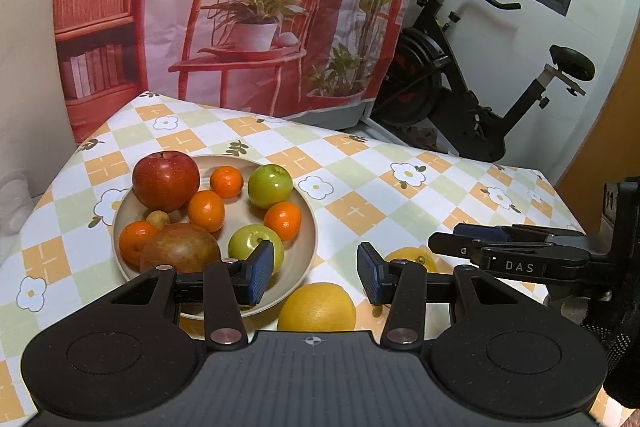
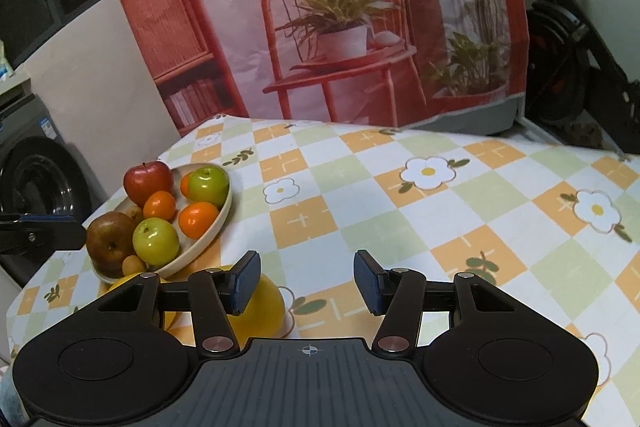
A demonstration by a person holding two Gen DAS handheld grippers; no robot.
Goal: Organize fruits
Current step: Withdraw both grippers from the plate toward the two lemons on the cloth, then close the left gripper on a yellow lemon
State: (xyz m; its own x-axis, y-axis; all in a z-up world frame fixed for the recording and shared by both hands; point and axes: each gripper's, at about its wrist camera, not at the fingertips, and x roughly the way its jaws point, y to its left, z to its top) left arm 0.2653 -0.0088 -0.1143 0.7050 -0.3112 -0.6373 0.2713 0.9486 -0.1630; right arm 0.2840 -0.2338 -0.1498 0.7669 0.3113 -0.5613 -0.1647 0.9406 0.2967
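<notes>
With the round beige plate (image 1: 308,227) already heaped with apples and tangerines, two big yellow citrus fruits (image 1: 317,307) wait on the checked floral tablecloth (image 1: 360,211) beside it; left gripper (image 1: 316,271) and right gripper (image 2: 307,283) gape, empty.

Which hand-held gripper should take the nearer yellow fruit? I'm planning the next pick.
Probably left: the yellow fruit lies just below its open hand-held gripper, beside the plate.

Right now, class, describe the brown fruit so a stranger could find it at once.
Find the round beige plate on the checked tablecloth. At its near rim lies the brown fruit, beside a green apple. It is the plate's only large, dull brown piece.
</notes>
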